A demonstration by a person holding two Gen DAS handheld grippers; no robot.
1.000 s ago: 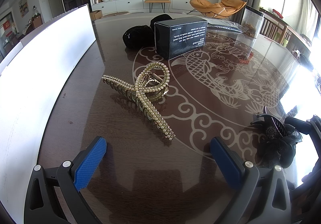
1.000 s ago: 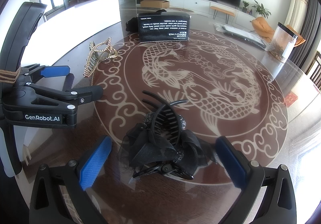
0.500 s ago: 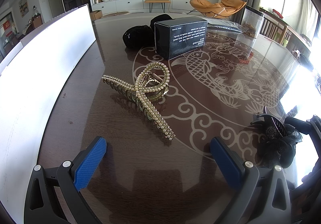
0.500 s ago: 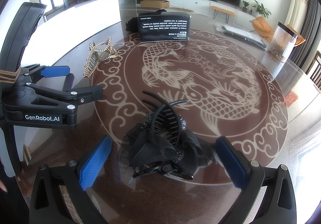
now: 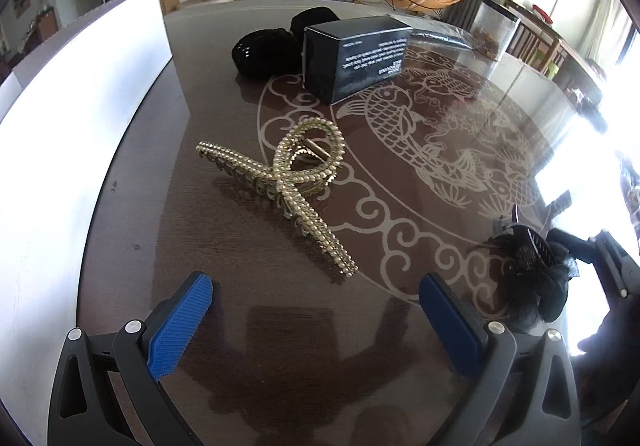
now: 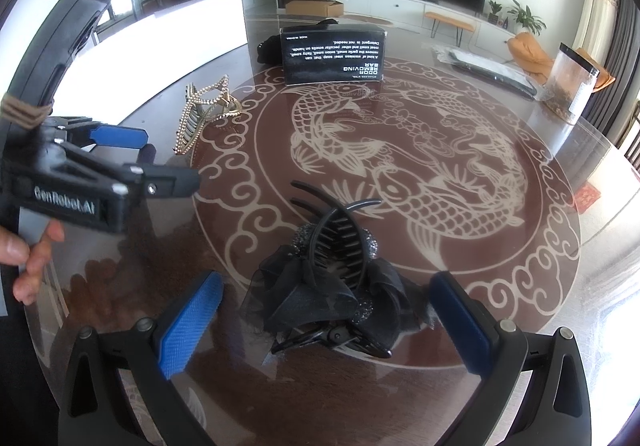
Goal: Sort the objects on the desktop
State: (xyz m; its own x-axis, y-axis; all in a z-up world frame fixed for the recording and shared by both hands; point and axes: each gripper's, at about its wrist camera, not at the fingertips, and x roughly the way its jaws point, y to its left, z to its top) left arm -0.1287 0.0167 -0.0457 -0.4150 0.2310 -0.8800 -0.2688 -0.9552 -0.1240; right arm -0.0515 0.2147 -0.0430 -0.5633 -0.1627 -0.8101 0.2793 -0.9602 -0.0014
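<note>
A gold, pearl-studded hair claw (image 5: pixel 280 182) lies on the dark table, just ahead of my left gripper (image 5: pixel 314 298). That gripper is open and holds nothing. The claw (image 6: pixel 204 110) also shows far left in the right wrist view, beyond the left gripper (image 6: pixel 160 158). A black bow hair clip (image 6: pixel 332 286) lies on the glass between the blue pads (image 6: pixel 192 322) of my right gripper (image 6: pixel 326 288), which is open around it without touching. In the left wrist view the bow clip (image 5: pixel 532 278) sits at the right edge.
A black printed box (image 5: pixel 356 54) stands mid-table with black hair pieces (image 5: pixel 264 52) beside it. A clear canister (image 6: pixel 572 86) and a plastic-wrapped packet (image 6: pixel 488 66) are at the far right. A white panel (image 5: pixel 60 146) borders the left side. A hand (image 6: pixel 32 258) holds the left gripper.
The left gripper has shifted slightly, and the fingers of the hand holding it have come into the right wrist view. The right gripper and both clips have not moved.
</note>
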